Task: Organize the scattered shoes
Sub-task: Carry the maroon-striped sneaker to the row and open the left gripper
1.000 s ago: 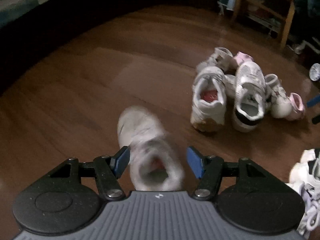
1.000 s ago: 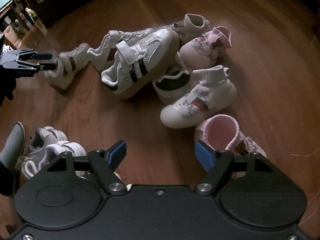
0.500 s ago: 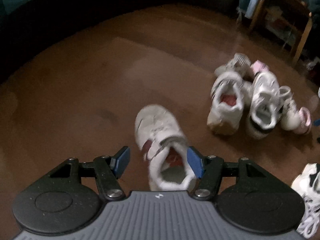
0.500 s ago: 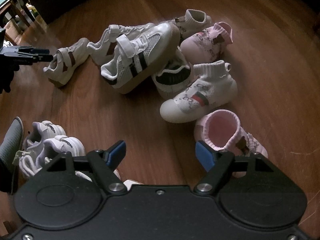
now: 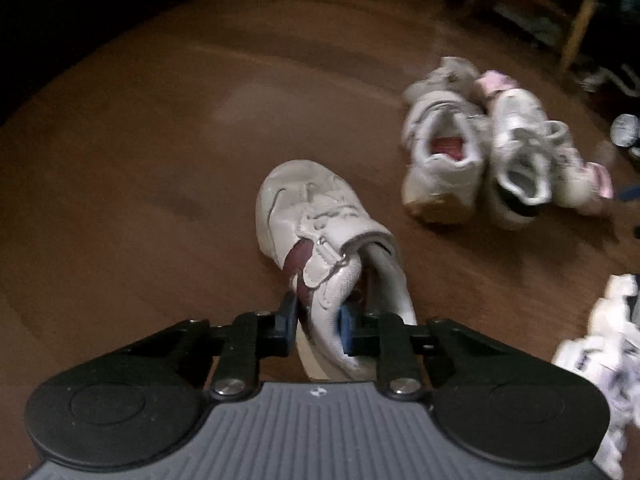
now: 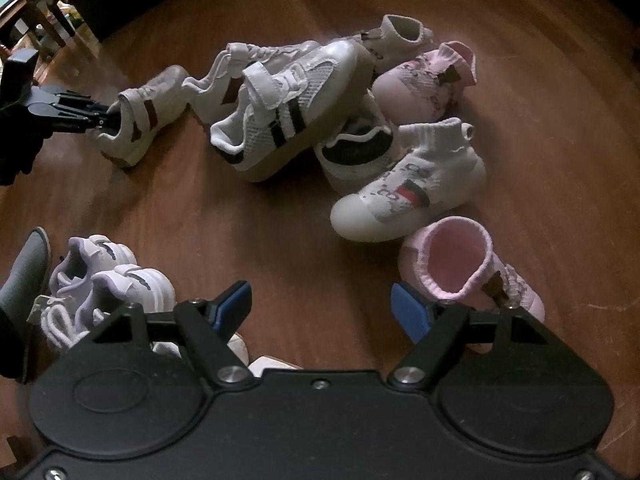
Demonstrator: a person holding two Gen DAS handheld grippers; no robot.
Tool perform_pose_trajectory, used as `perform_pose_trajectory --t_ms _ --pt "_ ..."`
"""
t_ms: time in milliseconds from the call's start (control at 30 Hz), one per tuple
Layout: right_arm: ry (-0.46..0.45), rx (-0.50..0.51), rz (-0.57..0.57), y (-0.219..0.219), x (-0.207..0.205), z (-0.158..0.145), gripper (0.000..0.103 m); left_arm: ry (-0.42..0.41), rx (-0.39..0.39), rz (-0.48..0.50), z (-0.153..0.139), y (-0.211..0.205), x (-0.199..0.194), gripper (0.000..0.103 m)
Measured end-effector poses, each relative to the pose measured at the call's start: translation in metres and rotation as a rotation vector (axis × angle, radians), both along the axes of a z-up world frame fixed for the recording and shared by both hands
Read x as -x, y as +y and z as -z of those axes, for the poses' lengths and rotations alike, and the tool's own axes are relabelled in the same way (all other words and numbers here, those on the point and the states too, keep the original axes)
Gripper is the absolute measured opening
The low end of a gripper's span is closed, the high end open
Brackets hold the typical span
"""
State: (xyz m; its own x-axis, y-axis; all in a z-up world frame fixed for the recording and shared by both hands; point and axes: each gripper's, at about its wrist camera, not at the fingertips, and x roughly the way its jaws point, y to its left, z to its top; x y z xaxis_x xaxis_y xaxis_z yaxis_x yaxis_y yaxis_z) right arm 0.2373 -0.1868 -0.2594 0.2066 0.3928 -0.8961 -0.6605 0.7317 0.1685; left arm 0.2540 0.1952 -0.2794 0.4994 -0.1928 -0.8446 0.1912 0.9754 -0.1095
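My left gripper (image 5: pixel 318 326) has just been closing and now pinches one collar wall of the white shoe (image 5: pixel 320 236) on the floor (image 5: pixel 140 160). My right gripper (image 6: pixel 322 308) hangs wide, holding nothing. Beyond that shoe, to its right, lies the shoe pile (image 6: pixel 320 120).

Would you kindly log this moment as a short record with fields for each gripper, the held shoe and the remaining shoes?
left gripper: jaws just closed, shut on the side wall of the white shoe
held shoe: on the floor, apart from the pile
right gripper: open, empty, over bare floor
pile: mixed white and pink shoes, some overlapping
lavender pair: side by side near the right gripper
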Motion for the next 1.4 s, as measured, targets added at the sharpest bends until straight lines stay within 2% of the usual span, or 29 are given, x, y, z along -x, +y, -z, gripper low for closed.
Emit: perform_pose_trajectory --t_ms 67,133,167,200,300,367,433,567,700,733,800,967,1100,1233,1400 --pt "0.0 -0.001 0.0 -0.001 0.0 -0.001 0.078 0.01 0.023 0.003 -0.002 0.003 0.005 0.019" --pt "-0.004 -0.001 0.014 -0.004 -0.002 -0.002 0.078 0.031 0.083 -0.021 -0.002 0.007 0.01 0.018" --pt "-0.005 0.0 0.025 -0.006 -0.003 -0.003 0.078 0.044 0.122 -0.035 -0.002 0.01 0.013 0.018" --pt "0.0 -0.004 0.04 -0.01 -0.005 -0.003 0.078 0.066 0.219 -0.065 -0.001 0.015 0.018 0.018" --pt "0.006 -0.013 0.08 -0.026 -0.008 -0.01 0.078 0.029 0.261 -0.025 -0.012 0.007 0.025 0.018" --pt "0.004 -0.008 0.09 -0.041 -0.008 -0.019 0.078 -0.018 0.302 0.066 -0.032 -0.013 0.028 0.018" --pt "0.004 -0.006 0.101 -0.056 -0.008 -0.029 0.078 -0.045 0.309 0.148 -0.046 -0.032 0.026 0.018" --pt "0.044 -0.014 0.075 -0.087 0.006 -0.051 0.078 -0.027 0.274 0.326 -0.06 -0.086 0.005 0.018" --pt "0.012 0.026 0.032 -0.114 0.027 -0.071 0.078 0.015 0.188 0.593 -0.073 -0.172 -0.025 0.018" --pt "0.005 0.022 0.043 -0.119 0.03 -0.072 0.078 0.026 0.168 0.665 -0.077 -0.198 -0.033 0.018" --pt "-0.017 -0.014 0.101 -0.14 0.037 -0.074 0.078 0.043 0.136 0.75 -0.081 -0.238 -0.041 0.018" --pt "-0.042 -0.015 0.124 -0.171 0.04 -0.07 0.078 0.048 0.082 0.914 -0.083 -0.325 -0.049 0.018" --pt "-0.065 0.018 0.115 -0.193 0.038 -0.065 0.078 0.033 0.068 1.018 -0.059 -0.392 -0.041 0.018" --pt "-0.102 0.014 0.106 -0.198 0.038 -0.066 0.078 0.018 0.058 1.084 -0.028 -0.425 -0.035 0.018" --pt "-0.163 0.042 -0.037 -0.169 0.044 -0.062 0.078 0.013 0.009 1.138 0.008 -0.444 -0.029 0.019"
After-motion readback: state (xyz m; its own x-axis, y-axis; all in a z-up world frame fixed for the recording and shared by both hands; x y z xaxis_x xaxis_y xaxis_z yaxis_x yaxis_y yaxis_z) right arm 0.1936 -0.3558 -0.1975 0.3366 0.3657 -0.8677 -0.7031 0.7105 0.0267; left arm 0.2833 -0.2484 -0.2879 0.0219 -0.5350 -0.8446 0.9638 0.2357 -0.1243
